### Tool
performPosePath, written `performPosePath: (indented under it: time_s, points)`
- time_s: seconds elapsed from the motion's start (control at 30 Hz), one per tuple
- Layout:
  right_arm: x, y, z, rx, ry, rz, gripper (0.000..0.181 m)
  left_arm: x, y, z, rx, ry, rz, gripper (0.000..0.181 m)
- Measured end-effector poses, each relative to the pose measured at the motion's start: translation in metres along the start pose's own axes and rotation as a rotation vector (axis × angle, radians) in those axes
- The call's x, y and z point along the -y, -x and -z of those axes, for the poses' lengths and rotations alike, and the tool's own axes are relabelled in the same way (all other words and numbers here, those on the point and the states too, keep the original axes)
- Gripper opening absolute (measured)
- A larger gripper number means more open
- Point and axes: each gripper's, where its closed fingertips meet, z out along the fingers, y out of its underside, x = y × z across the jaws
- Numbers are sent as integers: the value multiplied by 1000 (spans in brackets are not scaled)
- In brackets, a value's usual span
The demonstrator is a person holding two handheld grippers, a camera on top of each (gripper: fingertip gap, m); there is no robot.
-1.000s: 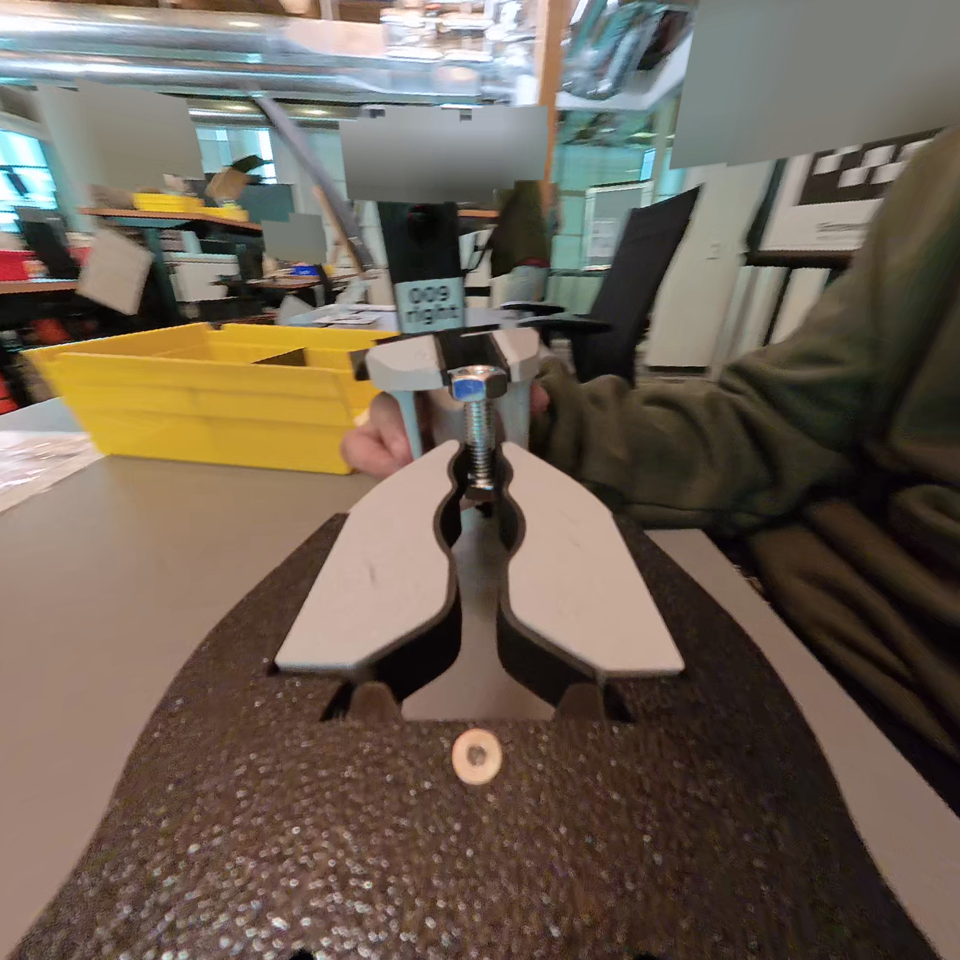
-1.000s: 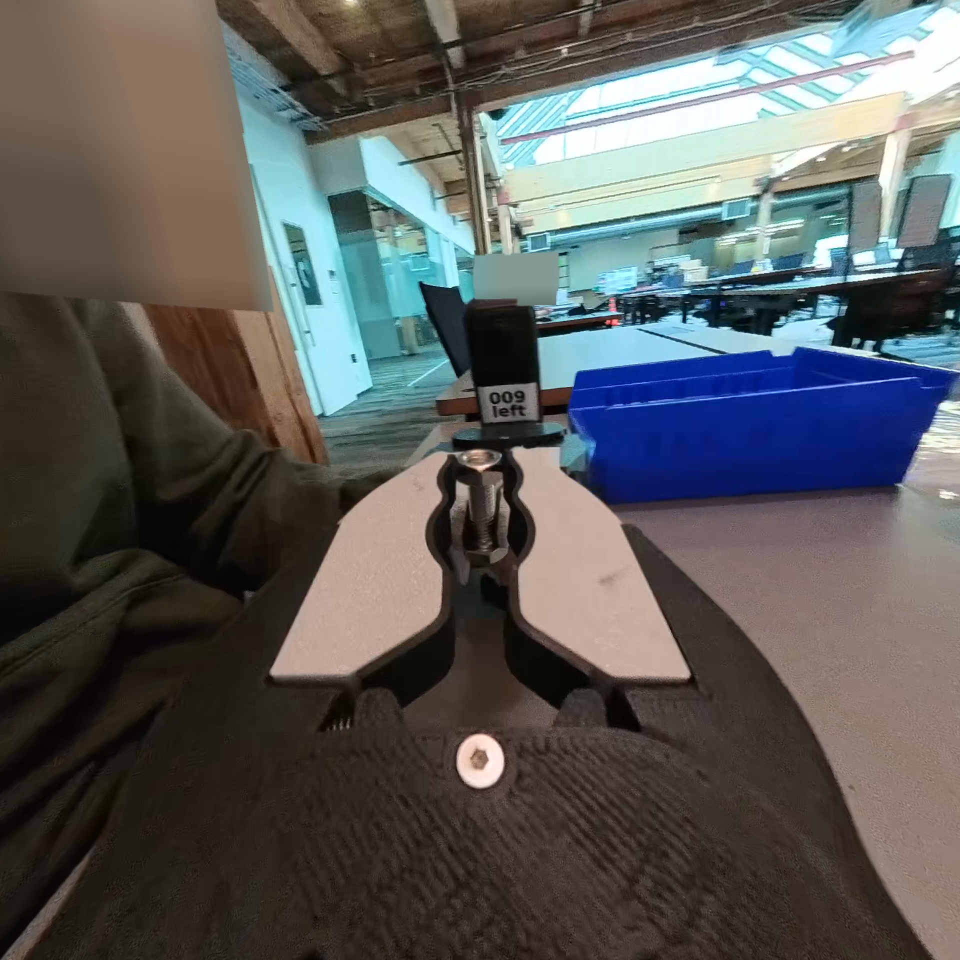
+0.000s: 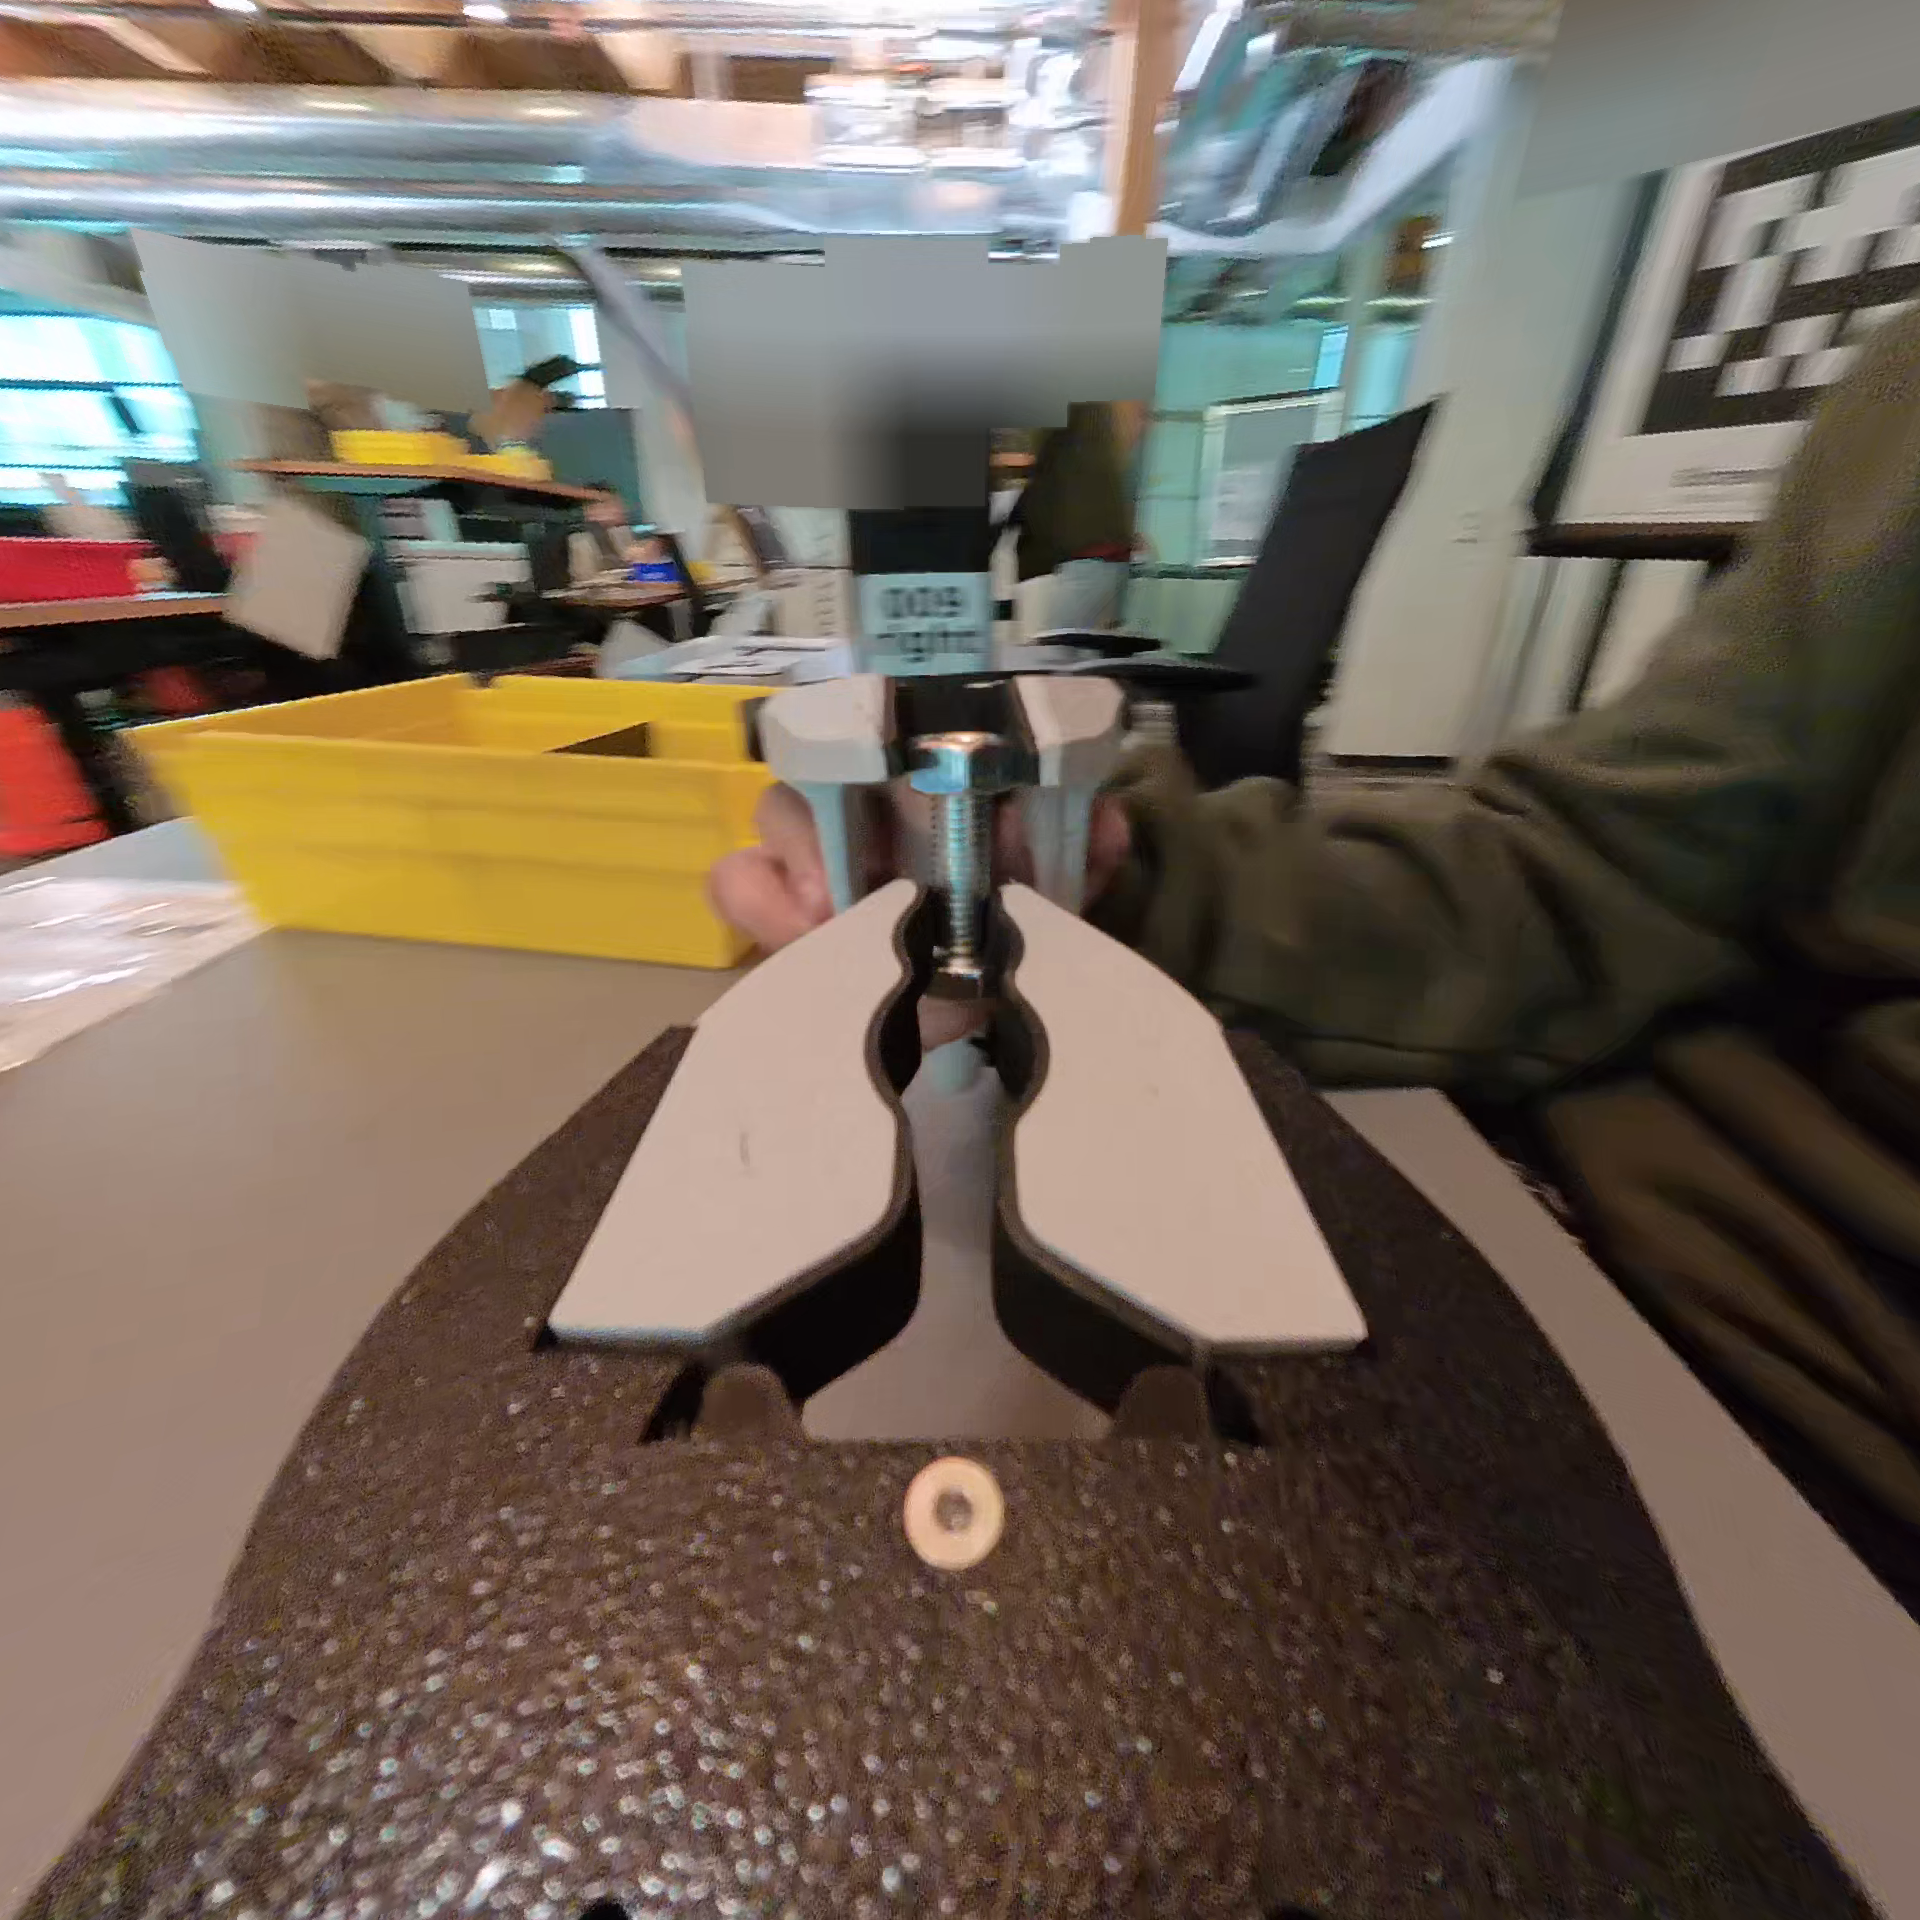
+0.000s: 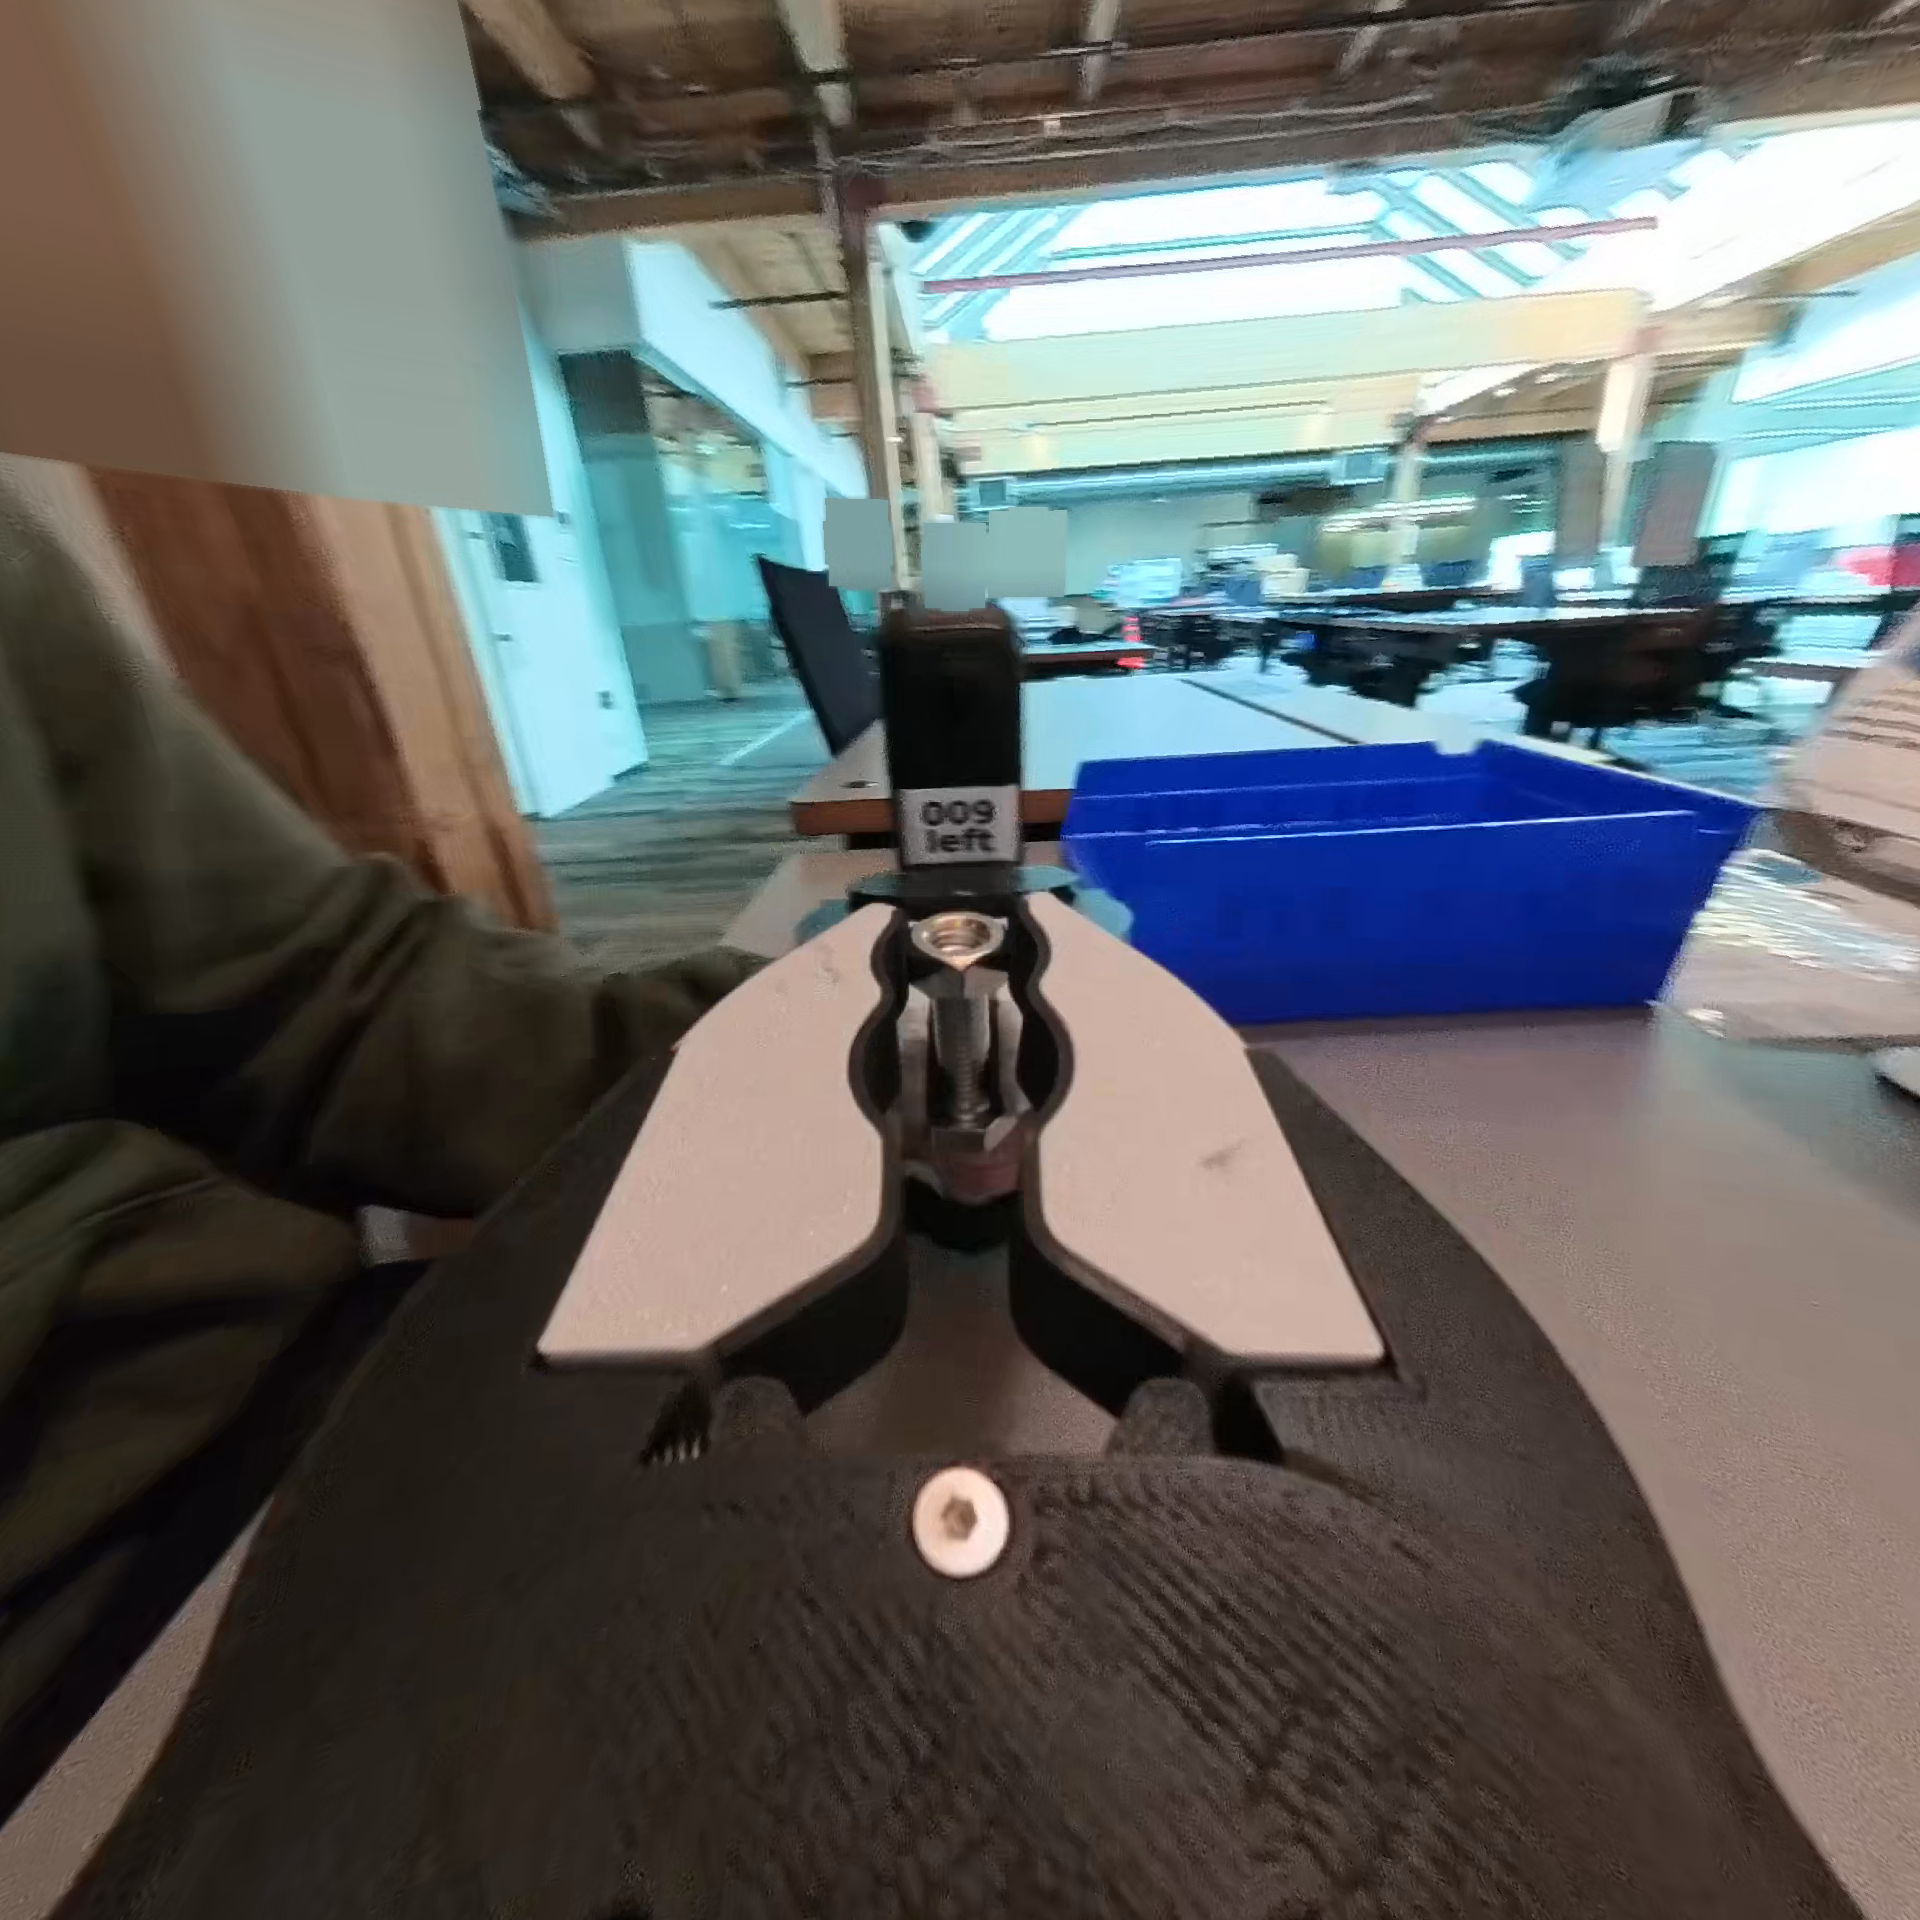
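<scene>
My left gripper is shut on a steel hex nut that sits on the end of a silver bolt. The bolt's hex head is pinched between the fingers of my right gripper, which faces the left one, with a hand behind it. In the right wrist view my right gripper is shut on the bolt. The bolt's head sits deep between the fingers and the nut is at the fingertips. The left gripper's black labelled body stands just behind the nut. Both grippers are held just above the grey table.
A yellow bin stands on the table behind and left of the right gripper. A blue bin stands behind and right of the left gripper. An olive-green sleeve reaches in along the table's near edge. Clear plastic lies beside the blue bin.
Both views have shifted slightly and are blurred, so the grippers have moved a little together. The hold on the bolt and nut is unchanged.
</scene>
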Motion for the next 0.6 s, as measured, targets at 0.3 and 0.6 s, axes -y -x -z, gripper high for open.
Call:
performPosePath:
  time_s: [0.3, 0.6]
  points:
    - [-4, -11, 4, -88, 11, 50, 29, -4, 20, 3, 142, 21, -28, 9]
    - [-13, -49, 4, -390, 75, 154, 28, -8, 60, 21, 454, 81, -111, 9]
